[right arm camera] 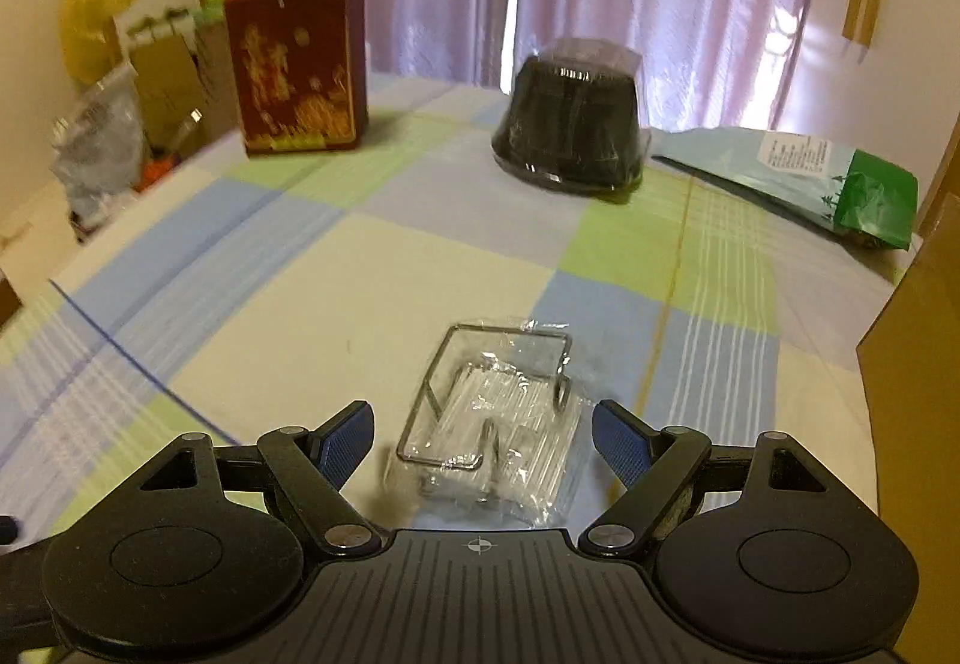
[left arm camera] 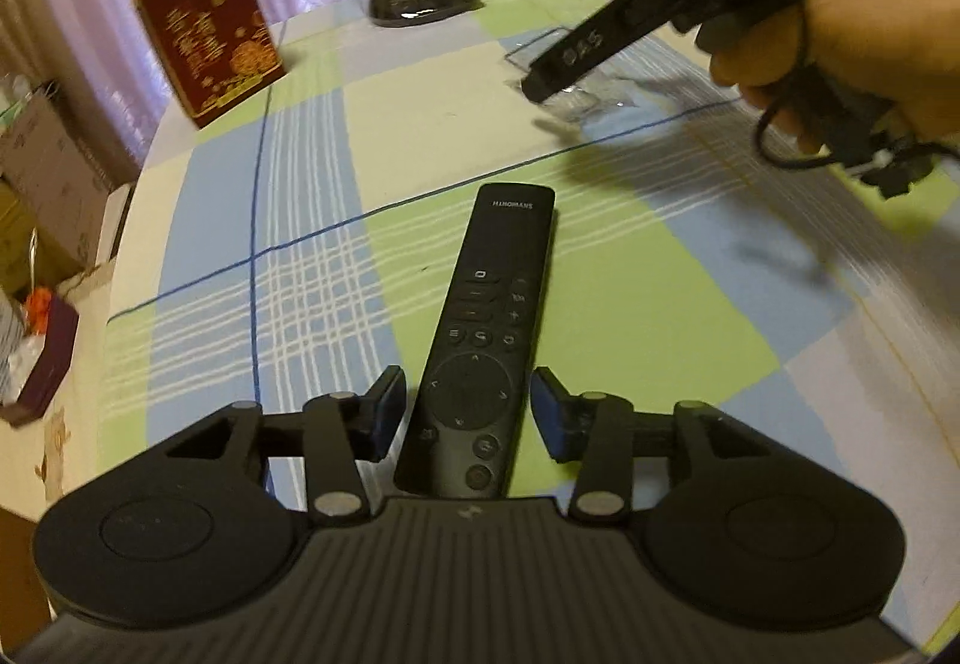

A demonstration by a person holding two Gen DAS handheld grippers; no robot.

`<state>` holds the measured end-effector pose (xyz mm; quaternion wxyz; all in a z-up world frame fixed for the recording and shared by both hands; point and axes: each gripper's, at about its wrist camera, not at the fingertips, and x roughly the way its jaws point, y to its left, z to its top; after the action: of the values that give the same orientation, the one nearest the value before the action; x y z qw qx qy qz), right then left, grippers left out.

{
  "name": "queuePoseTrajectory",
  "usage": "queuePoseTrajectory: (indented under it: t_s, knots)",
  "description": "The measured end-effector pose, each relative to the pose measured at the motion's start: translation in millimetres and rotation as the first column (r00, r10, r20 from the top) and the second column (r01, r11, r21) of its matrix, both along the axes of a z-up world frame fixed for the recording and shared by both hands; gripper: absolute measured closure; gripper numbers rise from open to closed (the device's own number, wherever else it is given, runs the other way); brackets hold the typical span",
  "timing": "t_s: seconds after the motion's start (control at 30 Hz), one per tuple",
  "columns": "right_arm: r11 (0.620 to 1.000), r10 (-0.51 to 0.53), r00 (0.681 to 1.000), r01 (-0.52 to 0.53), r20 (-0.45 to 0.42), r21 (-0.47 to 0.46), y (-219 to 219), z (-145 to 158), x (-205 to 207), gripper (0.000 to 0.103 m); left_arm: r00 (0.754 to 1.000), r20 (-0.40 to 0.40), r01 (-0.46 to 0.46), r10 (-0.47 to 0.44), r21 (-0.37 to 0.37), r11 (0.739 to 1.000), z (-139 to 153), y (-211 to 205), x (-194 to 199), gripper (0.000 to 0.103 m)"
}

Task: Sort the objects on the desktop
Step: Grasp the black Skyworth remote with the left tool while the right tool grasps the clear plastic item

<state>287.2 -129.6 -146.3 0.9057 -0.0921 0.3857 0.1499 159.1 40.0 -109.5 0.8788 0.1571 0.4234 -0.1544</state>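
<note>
Remote [left arm camera: 480, 346] on tablecloth [left arm camera: 630, 316]; box [left arm camera: 207, 28] far left.

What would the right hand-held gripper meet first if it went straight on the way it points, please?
Most likely the plastic-wrapped wire rack, which lies on the tablecloth directly between the open right hand-held gripper fingers.
</note>
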Motion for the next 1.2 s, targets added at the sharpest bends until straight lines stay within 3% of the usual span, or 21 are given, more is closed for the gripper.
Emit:
queuePoseTrajectory:
  t_s: [0.07, 0.13, 0.2, 0.3, 0.43, 0.7, 0.8, 0.9, 0.97, 1.2]
  knots:
    - [1.000, -0.008, 1.000, 0.009, 0.005, -0.024, 8.8, -4.8, 5.7, 0.023, 1.000, 0.002, -0.011, 0.011, -0.011, 1.000, 0.3, 0.4, -0.6, 0.054]
    - [0.999, 0.003, 1.000, -0.003, 0.005, -0.045, 13.8, -8.4, 5.3, 0.054, 1.000, 0.003, -0.019, 0.019, -0.023, 1.000, 0.1, 0.2, -1.0, 0.052]
    - [0.998, 0.031, 1.000, -0.030, 0.004, -0.062, 13.6, -9.6, -2.5, 0.072, 1.000, 0.005, -0.023, 0.023, -0.025, 0.999, -0.2, -0.4, -1.4, 0.052]
    - [0.998, 0.045, 0.999, -0.046, -0.015, -0.049, 2.9, -7.5, -17.2, 0.073, 1.000, 0.008, -0.023, 0.023, -0.031, 0.999, -0.9, -0.9, -1.5, 0.051]
    - [0.997, 0.053, 0.998, -0.055, -0.044, -0.054, -19.2, -3.7, -57.3, 0.073, 1.000, 0.012, -0.003, 0.003, -0.018, 1.000, -2.7, -7.1, 1.3, 0.038]
    - [0.999, 0.019, 0.995, -0.022, -0.101, -0.034, -71.9, 10.0, -166.8, 0.073, 1.000, -0.017, -0.009, 0.008, -0.042, 0.999, -10.5, -14.2, 25.8, 0.038]
    - [1.000, -0.008, 0.994, 0.006, -0.113, -0.012, -83.5, 15.9, -189.6, 0.073, 0.999, -0.041, -0.012, 0.009, -0.061, 0.998, -10.6, -12.8, 37.0, 0.038]
    - [1.000, -0.008, 0.993, 0.009, -0.119, 0.008, -86.5, 20.3, -200.8, 0.073, 0.998, -0.066, 0.012, -0.018, -0.079, 0.997, -9.8, -12.8, 45.4, 0.049]
    - [1.000, 0.000, 0.992, 0.002, -0.124, 0.017, -86.1, 21.8, -205.4, 0.073, 0.996, -0.089, 0.009, -0.017, -0.080, 0.997, -7.2, -15.0, 47.0, 0.067]
    - [1.000, 0.028, 0.992, -0.026, -0.124, 0.016, -85.4, 21.8, -225.7, 0.073, 0.989, -0.135, 0.061, -0.068, -0.057, 0.997, -1.3, -40.4, -6.8, 0.069]
